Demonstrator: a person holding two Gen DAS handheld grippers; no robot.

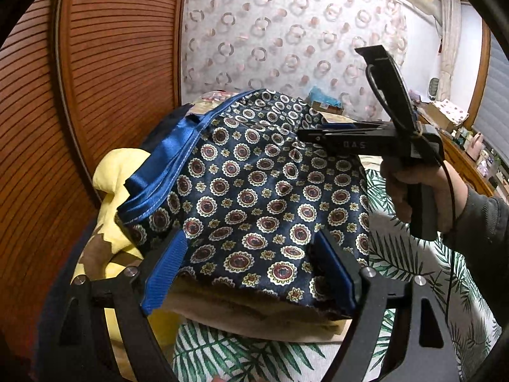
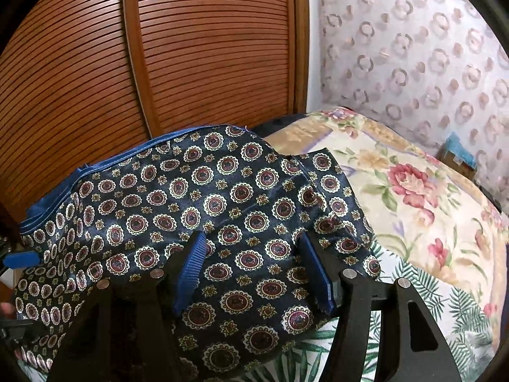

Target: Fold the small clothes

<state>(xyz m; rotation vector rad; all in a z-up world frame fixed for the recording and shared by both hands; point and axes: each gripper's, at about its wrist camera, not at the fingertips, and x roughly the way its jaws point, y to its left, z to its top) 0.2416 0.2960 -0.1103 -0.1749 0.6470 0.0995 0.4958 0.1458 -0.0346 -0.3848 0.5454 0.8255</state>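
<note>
Navy shorts [image 1: 254, 191] printed with round medallions and edged by a shiny blue waistband [image 1: 165, 162] lie spread on the bed. My left gripper [image 1: 251, 264] hovers over their near hem, open, its blue pads wide apart with cloth below them. A hand holds my right gripper [image 1: 305, 133] at the shorts' far right edge. In the right wrist view the shorts [image 2: 197, 197] fill the middle, and the right gripper [image 2: 254, 270] stands open over them, pads apart and not pressing. The left gripper [image 2: 19, 294] shows at the left edge.
A yellow and brown cloth [image 1: 108, 184] lies left of the shorts, and a beige folded piece [image 1: 254, 315] sits under them. The bed carries a palm-leaf sheet [image 1: 407, 254] and a floral blanket [image 2: 397, 184]. A slatted wooden door [image 1: 95, 63] stands close behind.
</note>
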